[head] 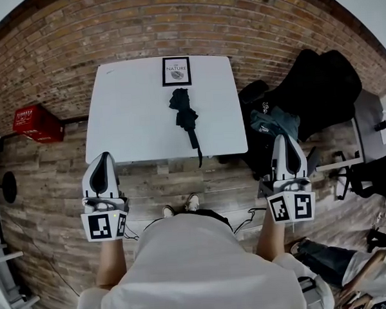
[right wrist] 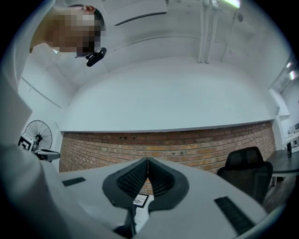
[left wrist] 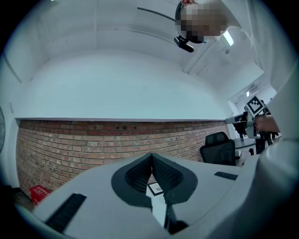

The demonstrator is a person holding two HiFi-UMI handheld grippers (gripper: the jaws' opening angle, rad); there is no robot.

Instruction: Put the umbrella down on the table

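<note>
White-shirted torso (head: 205, 266) fills the bottom of the head view, with two shoes (head: 181, 206) just past it on the wood floor (head: 46, 190). Left gripper (head: 104, 155) and right gripper (head: 287, 138) are held out either side of the body, both short of the table (head: 133, 115), neither touching it. Left gripper view: jaws pressed together at the tips, nothing between them. Right gripper view: same, closed tip to tip, empty. Both point roughly level at the brick wall (head: 192, 21) (marker cubes (head: 105, 225) face up at the head camera).

Umbrella (head: 186, 115): black, folded, lying flat on the white table, right of centre, long axis running far to near. Its thin end reaches the near edge and hangs a little over it. It is well apart from both grippers. Framed card (head: 176, 71) sits at the far edge of the table, just beyond the umbrella's bundled end; can't tell if they touch.

Off the table: red crate (head: 38, 123) on the floor to the left by the wall, black office chair (head: 321, 82) to the right, dark bag (head: 275, 122) between chair and table
</note>
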